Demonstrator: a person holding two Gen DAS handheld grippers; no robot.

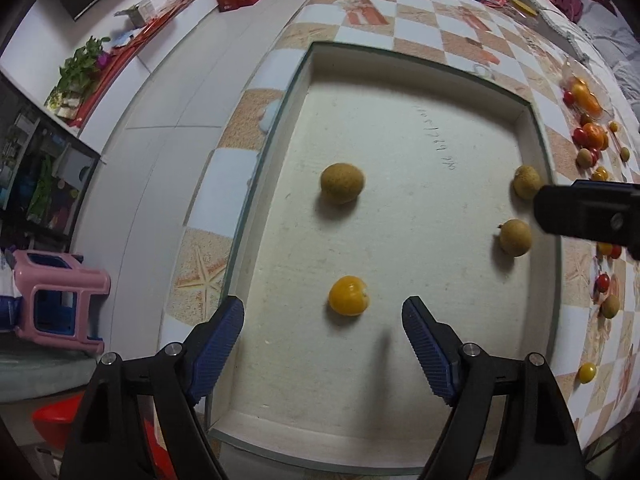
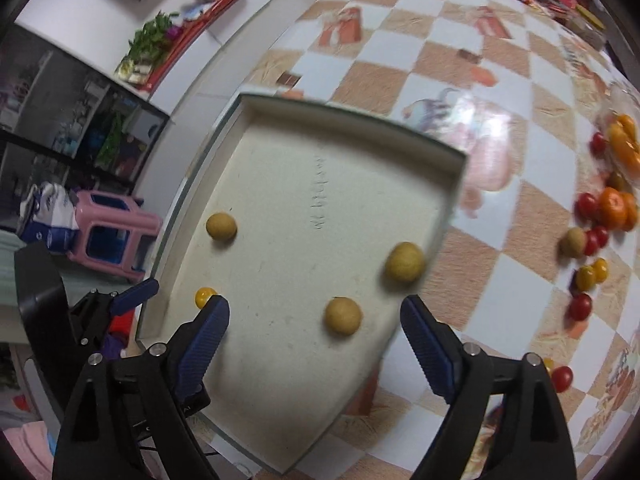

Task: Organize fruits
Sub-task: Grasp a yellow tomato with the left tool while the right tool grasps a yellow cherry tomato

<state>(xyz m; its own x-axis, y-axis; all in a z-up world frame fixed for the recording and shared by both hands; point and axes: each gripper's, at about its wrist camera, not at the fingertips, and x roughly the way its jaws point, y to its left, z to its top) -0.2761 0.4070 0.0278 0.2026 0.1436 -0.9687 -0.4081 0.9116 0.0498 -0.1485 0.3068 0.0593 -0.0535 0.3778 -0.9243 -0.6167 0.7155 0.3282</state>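
Both blue-padded grippers [image 1: 323,320] [image 2: 315,320] spread empty above shallow white tray [image 1: 400,64]; round loose yellow fruit [image 1: 349,295] may roll if nudged.

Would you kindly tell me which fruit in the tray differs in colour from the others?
The bright yellow-orange fruit nearest the left tongs; the other three are dull tan-brown.

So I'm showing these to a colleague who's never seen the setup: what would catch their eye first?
Probably the shallow white tray in the middle of the checkered tablecloth, with three brownish round fruits and one yellow tomato lying loose in it. Next, the bright heap of red tomatoes and oranges on the cloth to the tray's right. Both grippers, left gripper and right gripper, hang open above the tray.
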